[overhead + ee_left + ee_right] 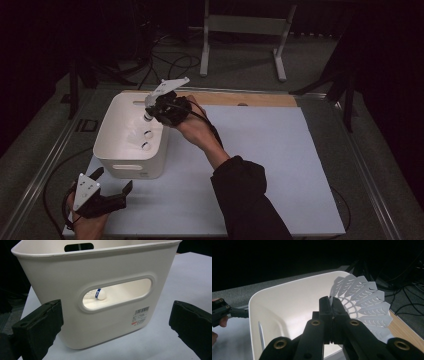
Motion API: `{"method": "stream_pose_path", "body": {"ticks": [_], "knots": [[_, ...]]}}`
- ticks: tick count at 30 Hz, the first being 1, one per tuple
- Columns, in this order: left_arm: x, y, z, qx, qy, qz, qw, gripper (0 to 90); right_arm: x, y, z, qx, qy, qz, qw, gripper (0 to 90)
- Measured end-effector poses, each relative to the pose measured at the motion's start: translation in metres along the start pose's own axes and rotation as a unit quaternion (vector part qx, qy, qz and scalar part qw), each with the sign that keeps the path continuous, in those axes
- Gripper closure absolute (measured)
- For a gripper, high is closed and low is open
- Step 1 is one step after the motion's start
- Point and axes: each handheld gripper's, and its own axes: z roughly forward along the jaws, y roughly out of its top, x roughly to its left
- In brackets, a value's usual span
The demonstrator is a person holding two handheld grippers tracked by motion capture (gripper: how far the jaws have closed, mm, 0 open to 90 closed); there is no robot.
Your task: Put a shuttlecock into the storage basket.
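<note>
High view: right tool [150,116] over bin [112,150], clamped on shuttlecock [148,118]; two more inside; left tool [112,191] apart, idle on worktop [260,165]

Left gripper view: jaws wide, bin just ahead

Right gripper view: jaws pinching skirt only; likely to crush or slip

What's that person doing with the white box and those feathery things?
A person is working with two hand-held grippers at a table. The right gripper is pinching a white shuttlecock by its skirt and holding it over the open white bin. At least two more shuttlecocks already lie inside the bin. The left gripper waits near the front of the bin with its jaws open, holding nothing. It looks like shuttlecocks are being put into the bin.
</note>
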Motion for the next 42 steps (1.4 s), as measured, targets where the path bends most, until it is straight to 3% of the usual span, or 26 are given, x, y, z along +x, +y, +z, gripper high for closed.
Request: {"method": "stream_pose_path", "body": {"ticks": [16,17,18,19,21,22,30,42], "knots": [[0.0,0.0,0.0,0.001,0.002,0.0,1.0,0.2,0.009,0.0,0.003,0.005,0.022,-0.007,0.9997,88.5],[0.0,0.0,0.0,0.001,0.002,0.0,1.0,0.2,0.009,0.0,0.003,0.003,0.024,-0.008,0.9997,85.7],[0.0,0.0,0.0,0.001,0.002,0.001,1.0,0.1,0.01,0.0,0.003,-0.006,0.037,-0.008,0.9993,61.5],[0.0,0.0,0.001,0.0,0.001,0.0,1.0,0.1,0.01,0.0,0.003,-0.006,0.037,-0.008,0.9993,61.5],[0.0,0.0,0.001,0.002,0.002,0.001,1.0,0.2,0.009,0.001,0.003,-0.011,0.049,0.001,0.9988,38.0],[-0.001,0.0,0.001,0.001,0.001,0.001,1.0,0.2,0.009,0.001,0.002,-0.012,0.021,0.002,0.9997,23.2],[0.0,0.0,0.0,0.001,0.001,0.002,1.0,0.2,0.004,-0.002,0.004,-0.001,-0.001,0.016,0.9999,14.0],[-0.001,0.0,0.002,0.0,0.0,0.001,1.0,0.2,-0.002,-0.009,0.003,0.002,-0.031,0.022,0.9993,11.2]]}}
